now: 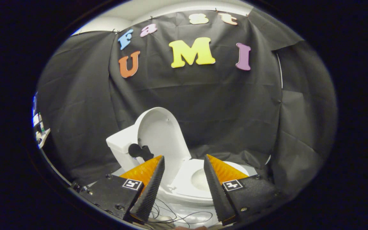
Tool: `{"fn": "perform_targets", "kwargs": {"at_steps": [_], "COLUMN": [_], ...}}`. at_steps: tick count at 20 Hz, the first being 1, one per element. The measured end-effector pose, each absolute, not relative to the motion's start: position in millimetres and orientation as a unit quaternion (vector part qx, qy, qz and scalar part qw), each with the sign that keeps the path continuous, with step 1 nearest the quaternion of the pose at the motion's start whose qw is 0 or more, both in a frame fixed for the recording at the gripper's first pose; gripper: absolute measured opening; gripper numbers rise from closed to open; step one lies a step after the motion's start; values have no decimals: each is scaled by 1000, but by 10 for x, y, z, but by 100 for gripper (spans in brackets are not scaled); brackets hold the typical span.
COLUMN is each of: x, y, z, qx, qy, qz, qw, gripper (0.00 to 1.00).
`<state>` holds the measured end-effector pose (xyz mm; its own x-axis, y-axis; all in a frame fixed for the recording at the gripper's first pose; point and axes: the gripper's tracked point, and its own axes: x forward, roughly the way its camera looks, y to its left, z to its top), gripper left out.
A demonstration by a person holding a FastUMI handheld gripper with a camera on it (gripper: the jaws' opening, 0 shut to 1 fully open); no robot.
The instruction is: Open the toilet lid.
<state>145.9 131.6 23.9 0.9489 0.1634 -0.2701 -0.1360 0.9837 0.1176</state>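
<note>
Your claw (184, 159) gapes wide, holding nothing; toilet lid (161, 137) stands raised just beyond its fingers, over the seat (190, 183).

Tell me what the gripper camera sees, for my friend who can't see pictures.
A white toilet stands with its lid lifted upright against the tank, the seat down. The gripper hangs just before it with its jaws open and holding nothing, black cloth behind.

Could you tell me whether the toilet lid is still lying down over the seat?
No, the toilet lid stands upright against the tank, leaving the seat uncovered.
</note>
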Motion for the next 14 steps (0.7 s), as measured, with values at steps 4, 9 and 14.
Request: {"fn": "perform_targets", "kwargs": {"at_steps": [4, 9, 14], "x": [1266, 1036, 747], "y": [1091, 681, 385], "z": [347, 599, 608], "qx": [40, 22, 17], "qy": [94, 39, 15], "qz": [76, 64, 54], "qw": [992, 997, 998], "gripper": [78, 78, 78]}}
